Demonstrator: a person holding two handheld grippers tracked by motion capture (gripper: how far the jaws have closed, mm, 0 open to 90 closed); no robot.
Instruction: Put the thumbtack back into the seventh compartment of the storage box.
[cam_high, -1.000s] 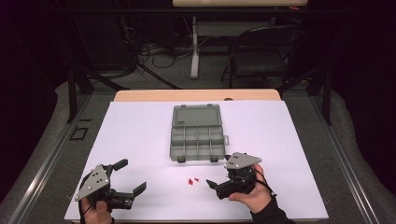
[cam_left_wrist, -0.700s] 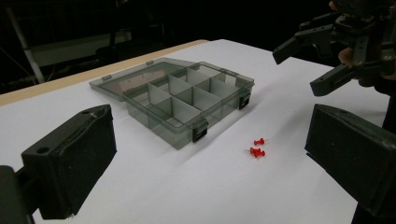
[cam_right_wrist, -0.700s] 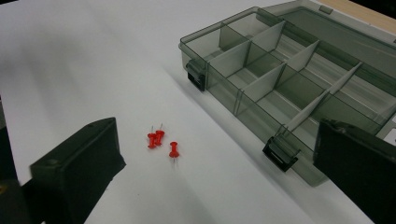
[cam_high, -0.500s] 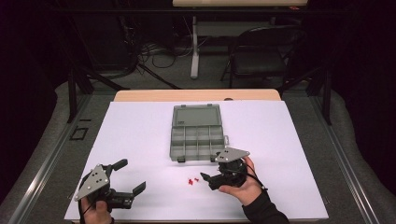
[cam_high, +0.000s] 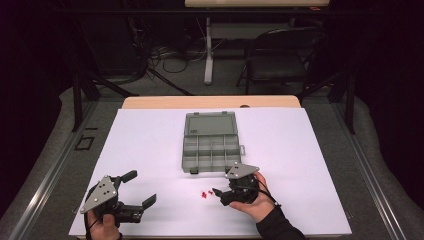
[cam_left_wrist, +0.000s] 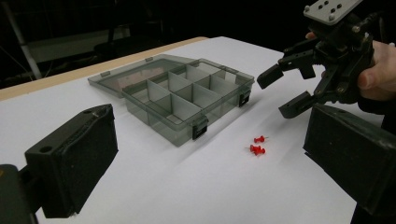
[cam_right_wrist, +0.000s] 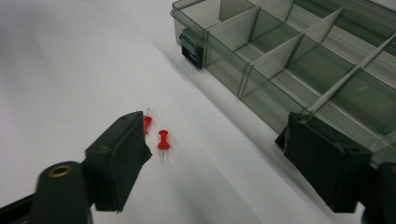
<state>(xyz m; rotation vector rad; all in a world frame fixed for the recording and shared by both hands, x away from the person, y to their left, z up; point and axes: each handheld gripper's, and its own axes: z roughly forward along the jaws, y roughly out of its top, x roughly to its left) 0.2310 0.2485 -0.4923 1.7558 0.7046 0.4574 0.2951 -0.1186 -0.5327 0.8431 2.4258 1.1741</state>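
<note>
Looked tiny, light, hard and prone to skidding, those two red pushpins (cam_high: 204, 194) near the organizer box (cam_high: 211, 149); best pinched across the plastic head, clear of the point, with right tongs (cam_high: 216, 192) just closing yet still apart and empty, left tongs (cam_high: 140, 188) wide apart.

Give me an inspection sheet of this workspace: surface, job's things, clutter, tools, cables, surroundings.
Surface: white table, wooden strip along its far edge.
Job's things: two red pins lying on the table near the grey box; the box is open, lid flat behind it, compartments look empty.
Clutter: nothing seen.
Tools: left tool open, near the table's front left edge, holding nothing. Right tool open beside the pins, its jaws have just been closing, not yet gripping a pin.
Cables: tangle on the floor beyond the table.
Surroundings: dark room, black chair, table leg beyond.
</note>
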